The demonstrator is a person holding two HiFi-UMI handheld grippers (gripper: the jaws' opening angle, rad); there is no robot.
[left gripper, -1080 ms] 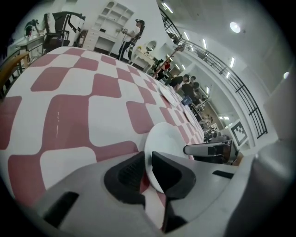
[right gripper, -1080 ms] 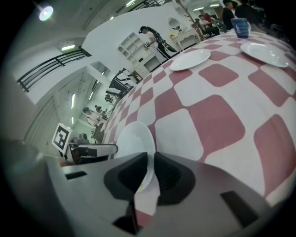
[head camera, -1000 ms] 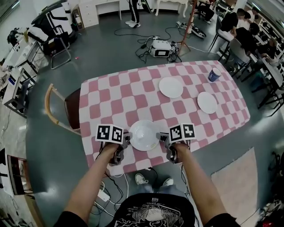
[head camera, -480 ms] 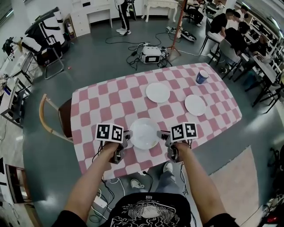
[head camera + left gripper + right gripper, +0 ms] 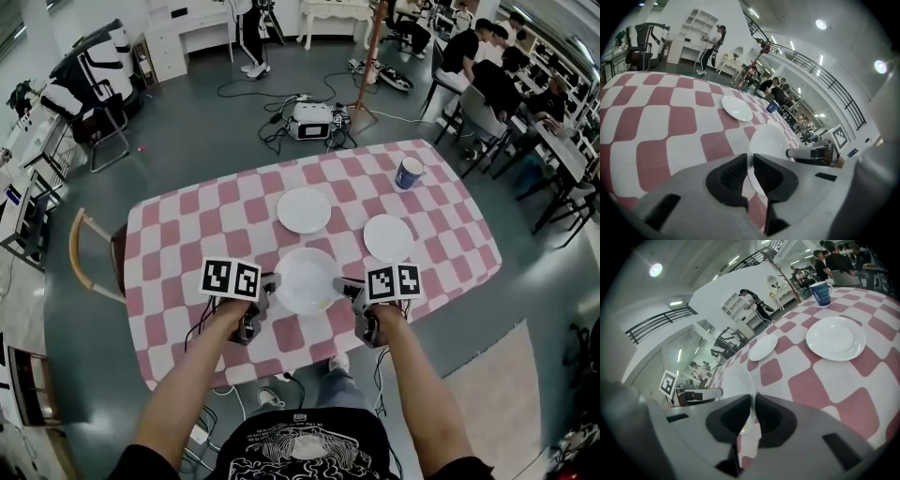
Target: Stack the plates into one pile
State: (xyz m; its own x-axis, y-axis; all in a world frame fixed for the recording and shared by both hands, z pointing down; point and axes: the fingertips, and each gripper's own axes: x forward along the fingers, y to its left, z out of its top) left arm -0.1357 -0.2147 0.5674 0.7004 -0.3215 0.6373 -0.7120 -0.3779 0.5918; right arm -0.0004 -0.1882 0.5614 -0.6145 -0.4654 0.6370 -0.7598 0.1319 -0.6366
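My left tongs [image 5: 267, 292] and right tongs [image 5: 349, 291] each pinch an opposite rim of one white plate [image 5: 307, 279] over the near side of the checked worktop [image 5: 187, 234]. From above, my marker cubes [image 5: 231, 278] hide most of both tongs. I cannot tell whether the plate clears the cloth. The far plate [image 5: 304, 209] and the right plate [image 5: 388, 237] lie apart beyond it.
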